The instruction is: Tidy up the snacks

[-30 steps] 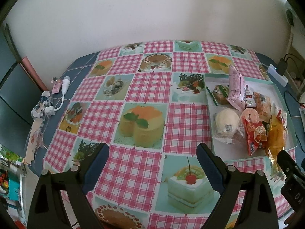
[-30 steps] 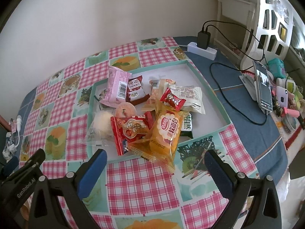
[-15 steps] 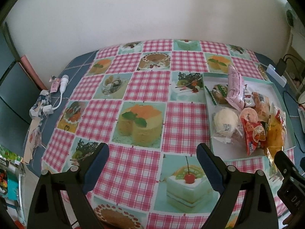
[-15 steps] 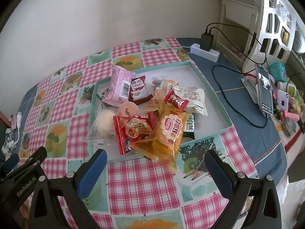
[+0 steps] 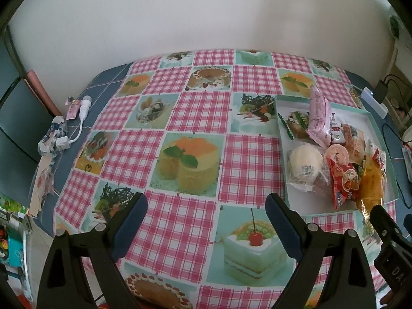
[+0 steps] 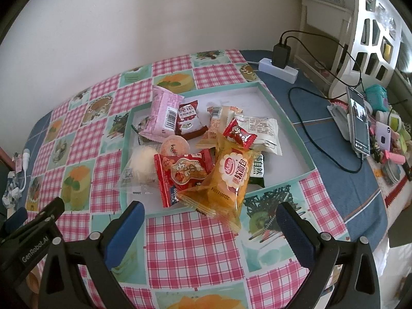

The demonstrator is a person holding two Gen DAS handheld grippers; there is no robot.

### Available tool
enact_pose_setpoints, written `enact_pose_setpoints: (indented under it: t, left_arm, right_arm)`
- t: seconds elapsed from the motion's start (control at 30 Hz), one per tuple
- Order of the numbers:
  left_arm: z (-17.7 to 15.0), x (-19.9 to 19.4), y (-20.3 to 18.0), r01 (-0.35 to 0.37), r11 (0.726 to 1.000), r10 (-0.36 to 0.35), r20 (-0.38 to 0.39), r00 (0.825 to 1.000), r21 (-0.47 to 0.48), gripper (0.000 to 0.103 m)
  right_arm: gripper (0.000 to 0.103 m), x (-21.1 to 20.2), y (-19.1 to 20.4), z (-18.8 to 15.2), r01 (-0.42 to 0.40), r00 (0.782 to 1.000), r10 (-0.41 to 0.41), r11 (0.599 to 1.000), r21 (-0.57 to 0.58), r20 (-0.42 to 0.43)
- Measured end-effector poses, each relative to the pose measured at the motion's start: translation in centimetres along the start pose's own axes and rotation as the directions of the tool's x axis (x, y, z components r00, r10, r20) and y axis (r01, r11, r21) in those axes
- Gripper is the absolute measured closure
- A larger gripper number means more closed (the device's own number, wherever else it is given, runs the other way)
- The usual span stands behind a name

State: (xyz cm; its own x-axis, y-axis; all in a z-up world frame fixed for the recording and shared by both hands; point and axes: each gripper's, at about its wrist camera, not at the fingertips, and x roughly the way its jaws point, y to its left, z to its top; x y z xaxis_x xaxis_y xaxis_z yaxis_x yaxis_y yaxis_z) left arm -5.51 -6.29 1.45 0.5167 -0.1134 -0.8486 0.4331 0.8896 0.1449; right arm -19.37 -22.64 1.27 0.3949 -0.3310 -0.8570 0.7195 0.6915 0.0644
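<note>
A shallow teal-rimmed white tray (image 6: 291,126) sits on the checked cake-print tablecloth, heaped with wrapped snacks: a pink packet (image 6: 163,112), a red packet (image 6: 182,173), an orange bread packet (image 6: 226,180) overhanging the near rim, a white bun (image 6: 141,166). In the left wrist view the tray (image 5: 381,139) lies at the right, the bun (image 5: 305,164) nearest. My right gripper (image 6: 211,228) hovers open just before the tray, nothing between its blue pads. My left gripper (image 5: 206,221) stands open over bare cloth left of the tray, empty.
A white power strip (image 6: 278,69) with a black charger and cables lies behind the tray. A phone (image 6: 359,123) on a stand and small clutter crowd the right. A white plug and cable (image 5: 81,117) and torn wrappers lie at the table's left edge. A wall runs behind.
</note>
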Motion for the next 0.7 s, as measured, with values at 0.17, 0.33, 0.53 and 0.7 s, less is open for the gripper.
enact_pose_setpoints:
  t: [0.17, 0.33, 0.53, 0.7]
  left_arm:
    - [-0.01, 0.12, 0.1, 0.0, 1.0, 0.0, -0.007, 1.0, -0.005, 0.01]
    - [-0.03, 0.2, 0.15, 0.001, 1.0, -0.001, -0.011, 1.0, -0.007, 0.01]
    - [-0.02, 0.37, 0.29, -0.003, 1.0, 0.003, -0.02, 1.0, -0.016, 0.01]
    - [-0.09, 0.49, 0.45, -0.009, 1.0, 0.009, -0.024, 1.0, -0.028, 0.01]
  right_arm:
    - [0.0, 0.0, 0.01, -0.02, 0.0, 1.0, 0.0, 1.0, 0.0, 0.0]
    - [0.0, 0.01, 0.01, -0.01, 0.0, 1.0, 0.0, 1.0, 0.0, 0.0]
    - [0.0, 0.04, 0.01, 0.0, 0.0, 1.0, 0.0, 1.0, 0.0, -0.001]
    - [0.0, 0.05, 0.0, -0.03, 0.0, 1.0, 0.0, 1.0, -0.001, -0.002]
